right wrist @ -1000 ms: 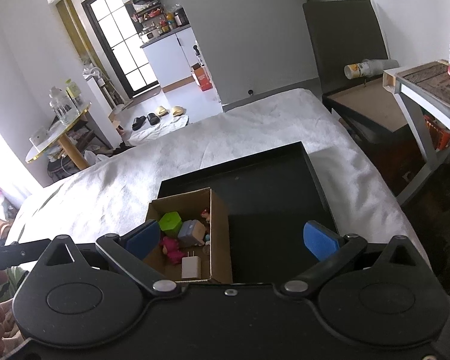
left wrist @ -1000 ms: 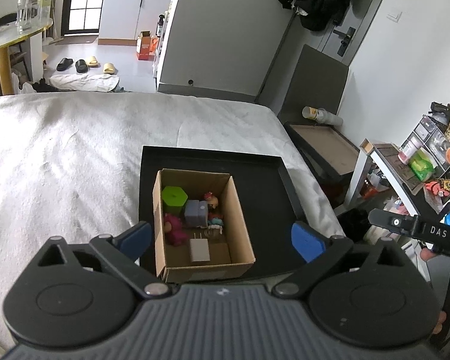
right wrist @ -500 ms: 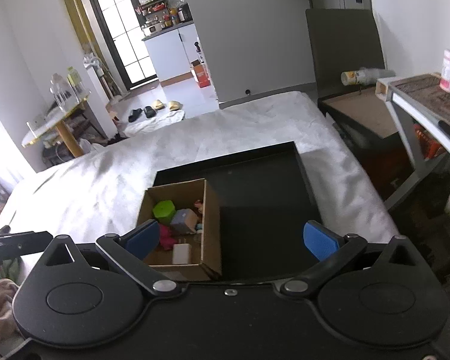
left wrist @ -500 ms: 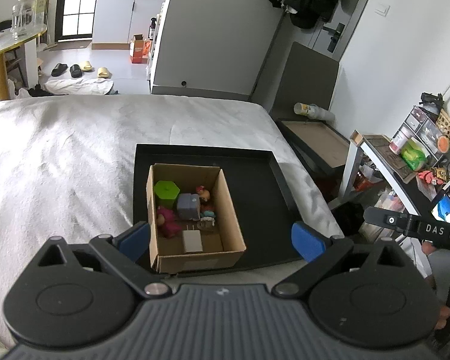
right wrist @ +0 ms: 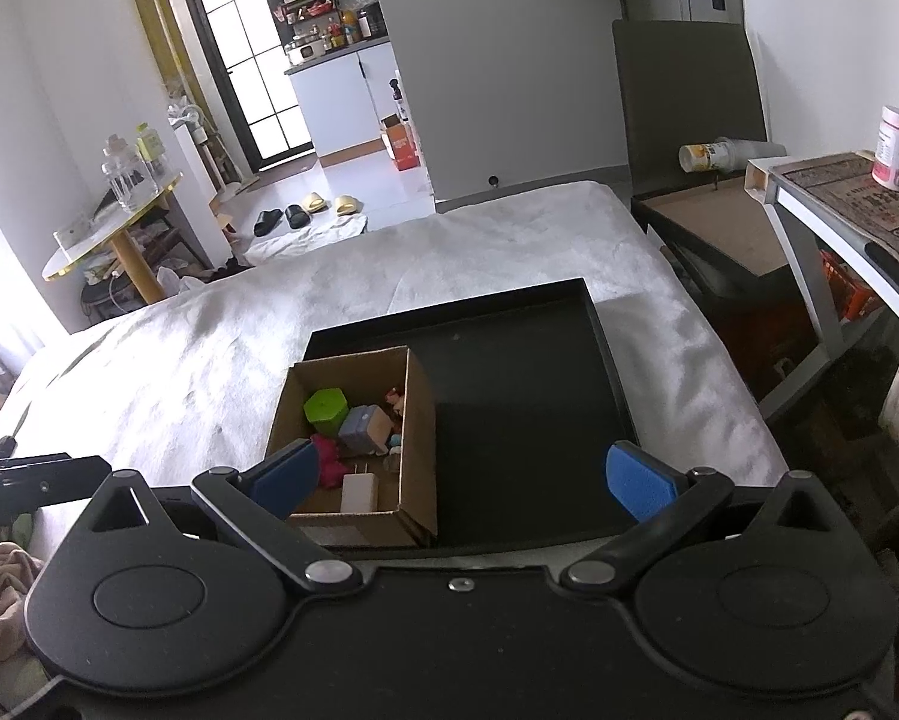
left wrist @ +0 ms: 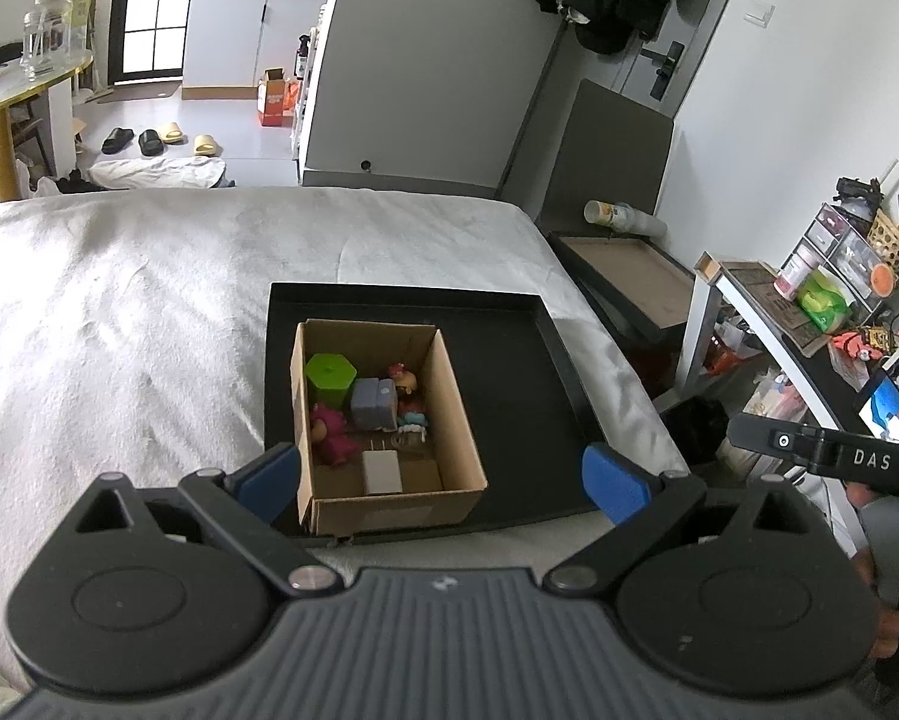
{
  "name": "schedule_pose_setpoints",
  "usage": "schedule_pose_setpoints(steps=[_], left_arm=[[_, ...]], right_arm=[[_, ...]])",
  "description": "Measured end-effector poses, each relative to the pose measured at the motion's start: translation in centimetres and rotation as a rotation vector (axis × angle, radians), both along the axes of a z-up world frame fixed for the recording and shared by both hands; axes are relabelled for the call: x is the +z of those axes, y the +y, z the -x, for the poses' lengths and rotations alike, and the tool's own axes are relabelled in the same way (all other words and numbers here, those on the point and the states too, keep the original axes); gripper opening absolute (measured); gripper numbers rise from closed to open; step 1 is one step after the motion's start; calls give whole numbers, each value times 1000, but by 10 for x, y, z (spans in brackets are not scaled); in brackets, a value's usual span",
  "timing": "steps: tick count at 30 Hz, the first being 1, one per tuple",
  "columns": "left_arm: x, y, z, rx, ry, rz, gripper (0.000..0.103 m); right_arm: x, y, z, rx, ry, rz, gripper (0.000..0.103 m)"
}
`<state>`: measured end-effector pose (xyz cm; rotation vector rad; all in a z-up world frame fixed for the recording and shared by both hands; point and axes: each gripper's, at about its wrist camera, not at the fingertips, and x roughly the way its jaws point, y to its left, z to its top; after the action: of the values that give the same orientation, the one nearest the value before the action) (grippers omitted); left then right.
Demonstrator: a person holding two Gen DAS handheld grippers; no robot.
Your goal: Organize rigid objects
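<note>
1. Both grippers are pulling back and rising: against a second ago, the open brown cardboard box (left wrist: 383,420) is sitting farther off and smaller in both wrist views.
2. Spread wide with nothing between its blue pads, the left gripper (left wrist: 443,480) is hovering over the near edge of the box.
3. Equally released and empty, the right gripper (right wrist: 464,477) is hanging over the shallow black square tray (right wrist: 527,372), its left pad overlapping the box in view.
4. Inside the box are lying a lime-green hexagonal block (left wrist: 328,373), a grey-blue cube (left wrist: 372,401), a magenta plush figure (left wrist: 332,435), a white plug charger (left wrist: 382,471) and small doll figures (left wrist: 410,399).
5. Occupying the tray's left half, the box is leaving the right half bare.
6. Carrying the tray is a bed with a white cover (left wrist: 119,324).
</note>
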<state>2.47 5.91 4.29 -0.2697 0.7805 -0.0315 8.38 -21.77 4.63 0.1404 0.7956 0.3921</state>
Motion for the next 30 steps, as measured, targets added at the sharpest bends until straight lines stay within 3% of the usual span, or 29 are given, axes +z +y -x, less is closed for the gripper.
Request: schedule_pose_setpoints(steps=[30], left_arm=[[-1,-5,3,-19,4,-6,100]], right_arm=[[-6,-3,3,0,7,4,103]])
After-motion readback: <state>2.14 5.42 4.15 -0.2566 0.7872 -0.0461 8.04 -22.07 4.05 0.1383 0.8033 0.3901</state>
